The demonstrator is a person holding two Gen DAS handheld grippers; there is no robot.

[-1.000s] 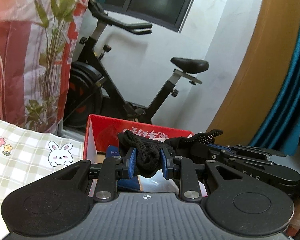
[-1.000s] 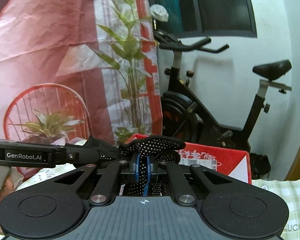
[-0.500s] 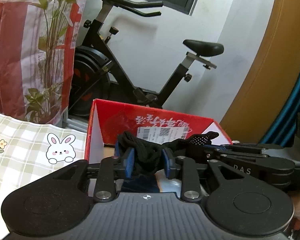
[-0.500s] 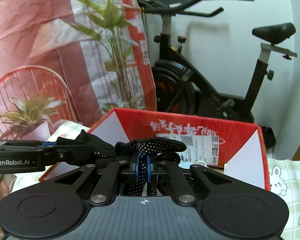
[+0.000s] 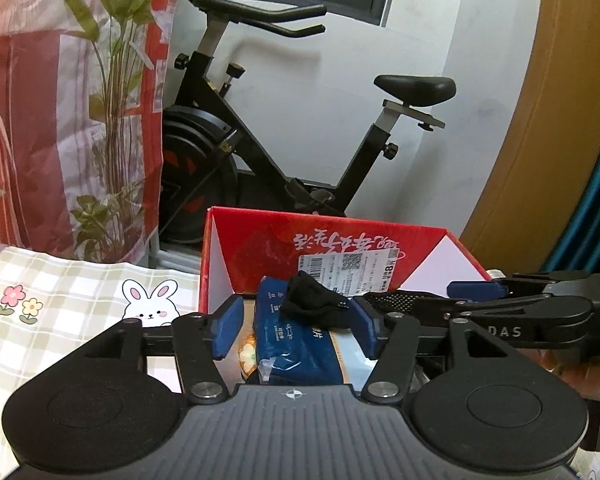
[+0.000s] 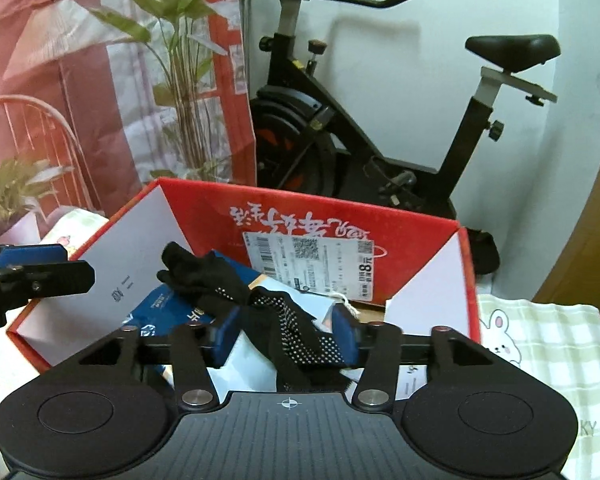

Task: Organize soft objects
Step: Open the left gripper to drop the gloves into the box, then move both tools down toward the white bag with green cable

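Glove [image 6: 236,292], black with white grip dots, crumpled in red box [image 6: 420,236].

Bright, even indoor light, soft shadows on the white wall, strong fisheye bending and dark corners

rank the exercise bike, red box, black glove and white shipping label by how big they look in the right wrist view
1. exercise bike, though it stands farther back
2. red box
3. black glove, nearest the camera, so its look is inflated
4. white shipping label; glove and label look close, so that order is unsure
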